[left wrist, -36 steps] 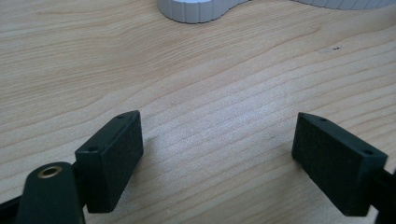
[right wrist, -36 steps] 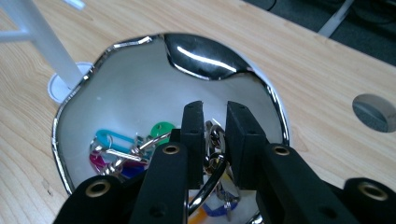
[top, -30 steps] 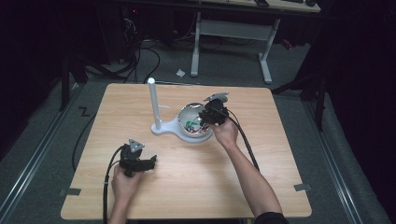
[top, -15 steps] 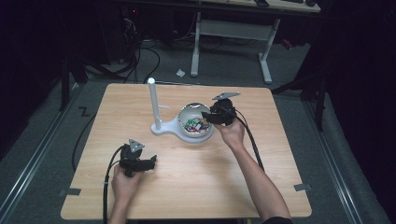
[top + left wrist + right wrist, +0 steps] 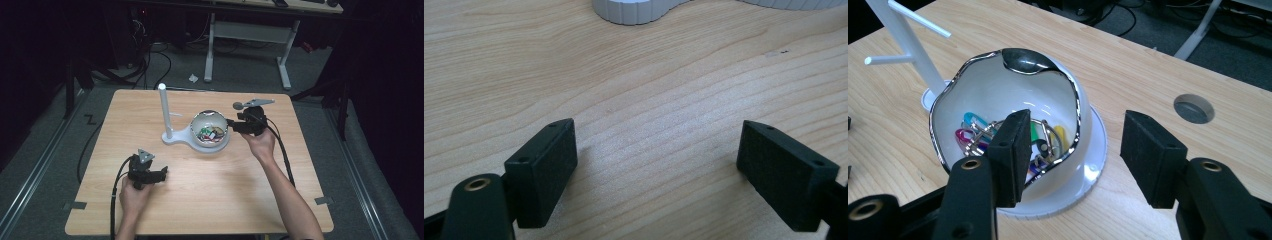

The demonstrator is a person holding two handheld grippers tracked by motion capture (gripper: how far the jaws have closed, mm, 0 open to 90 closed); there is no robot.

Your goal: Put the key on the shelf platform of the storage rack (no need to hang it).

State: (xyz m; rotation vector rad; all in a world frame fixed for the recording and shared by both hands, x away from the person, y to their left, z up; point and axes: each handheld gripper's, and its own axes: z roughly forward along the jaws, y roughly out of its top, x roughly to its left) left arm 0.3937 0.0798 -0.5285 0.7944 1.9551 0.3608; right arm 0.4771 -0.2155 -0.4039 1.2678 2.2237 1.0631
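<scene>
A white bowl [image 5: 209,114] with a silver rim [image 5: 998,90] sits on a white stand with an upright post [image 5: 163,107] at the table's middle. Coloured paper clips [image 5: 968,131] and metal rings lie inside it. My right gripper [image 5: 230,124] hovers just right of the bowl, pointing at it. Its jaws [image 5: 1078,125] have just been opening and stand apart with nothing gripped; one fingertip [image 5: 1015,145] hangs in front of the bowl's near wall. My left gripper [image 5: 161,174] rests open on the wood near the front left, nothing between its jaws [image 5: 656,132].
The wooden table [image 5: 200,200] has bare room in front of and around the stand. A round cable hole [image 5: 1193,107] lies beyond the bowl. The stand's base edge [image 5: 634,7] is ahead of the left gripper. A white desk frame [image 5: 245,30] and cables are on the floor behind.
My right gripper has drawn back from over the bowl to its right side and risen a little. The left gripper has stayed in place.
</scene>
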